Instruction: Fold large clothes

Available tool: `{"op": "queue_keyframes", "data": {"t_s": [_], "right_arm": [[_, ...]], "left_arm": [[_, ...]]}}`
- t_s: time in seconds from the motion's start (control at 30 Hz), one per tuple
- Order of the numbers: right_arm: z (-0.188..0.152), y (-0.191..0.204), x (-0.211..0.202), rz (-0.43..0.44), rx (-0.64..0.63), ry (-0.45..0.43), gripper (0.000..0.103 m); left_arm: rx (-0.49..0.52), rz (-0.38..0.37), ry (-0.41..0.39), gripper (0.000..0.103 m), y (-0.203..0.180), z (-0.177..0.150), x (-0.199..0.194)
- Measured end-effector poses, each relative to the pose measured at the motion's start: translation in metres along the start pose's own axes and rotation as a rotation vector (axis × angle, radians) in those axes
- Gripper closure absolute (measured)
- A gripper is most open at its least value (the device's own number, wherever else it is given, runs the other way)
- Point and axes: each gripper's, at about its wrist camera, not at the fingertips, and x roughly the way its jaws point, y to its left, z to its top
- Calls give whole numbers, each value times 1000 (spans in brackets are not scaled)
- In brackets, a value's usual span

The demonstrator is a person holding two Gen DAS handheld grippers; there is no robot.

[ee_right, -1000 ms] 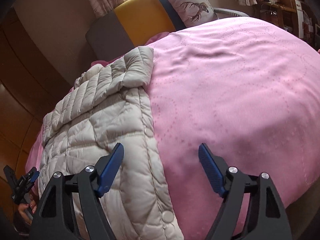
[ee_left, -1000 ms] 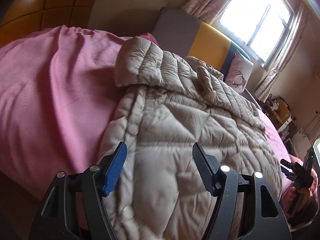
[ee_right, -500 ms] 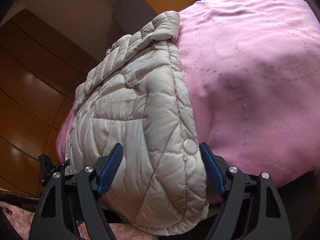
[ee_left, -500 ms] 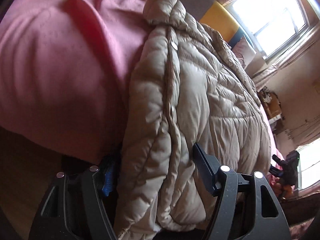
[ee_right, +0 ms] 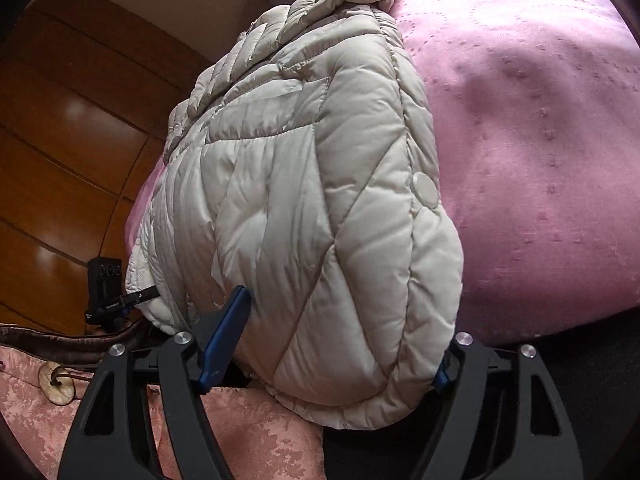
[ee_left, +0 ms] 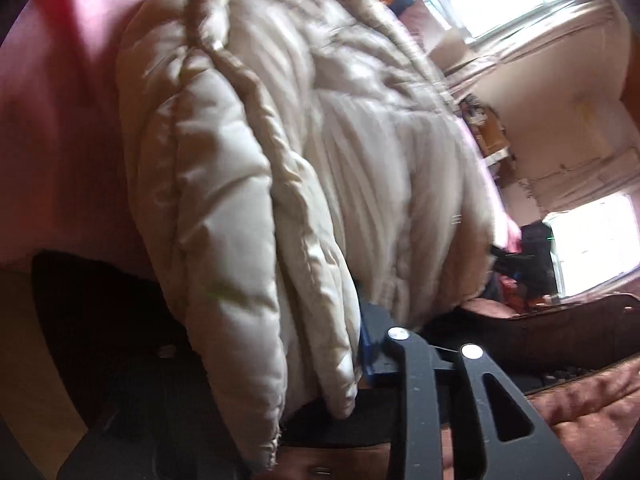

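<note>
On pink bedspread [ee_right: 540,120], jacket [ee_right: 320,220] hem between closing left gripper [ee_left: 320,344], seemingly pinched, and right gripper [ee_right: 340,344].

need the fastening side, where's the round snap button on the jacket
In the right wrist view, the snap button sits on the puffer jacket's right edge beside the pink bedspread, above the right gripper.

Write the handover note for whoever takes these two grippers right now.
Left gripper: jaws closing on the jacket hem; one finger hidden by fabric.
Right gripper: jaws closing, the jacket's other bottom corner between them.
Jacket lies lengthwise on the pink bedspread, hem hanging over the near edge.
Done: both corners reached.
Left: finish the grip, then probably lift the hem and fold toward the collar.
</note>
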Motion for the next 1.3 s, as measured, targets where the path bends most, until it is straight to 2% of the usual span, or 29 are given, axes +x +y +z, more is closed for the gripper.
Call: {"op": "queue_keyframes", "data": {"t_s": [0.03,0.07,0.17,0.23,0.47,0.57,0.7,0.8,0.9,1.07,1.17,1.3], "right_arm": [[0,0,-1,22,0,1,62],[-1,0,-4,36,1,-4,71],[-1,7,-14,121,2,-38,82],[1,11,-25,208,20,-88,86],[12,24,-63,513,84,-327,88],[15,29,-75,585,87,-390,89],[11,30,-103,679,82,-478,89],[5,29,-119,756,101,-535,89],[-6,29,-133,802,104,-567,89],[-50,28,-160,851,133,-534,89],[-63,25,-162,862,171,-542,89],[-53,12,-152,879,235,-561,89]], "left_arm": [[8,-10,-17,80,-5,3,-4],[19,-20,-36,81,-10,4,-9],[62,-72,-124,83,-31,7,-32],[68,-103,-178,83,-40,9,-46],[22,-276,-374,85,-63,13,-84],[38,-305,-433,87,-75,15,-102],[72,-339,-474,87,-92,12,-128],[56,-409,-499,87,-100,8,-149],[45,-494,-505,87,-107,4,-164],[17,-571,-461,87,-118,-2,-170],[-2,-570,-441,87,-121,-2,-169],[-39,-549,-408,85,-113,19,-158]]}}
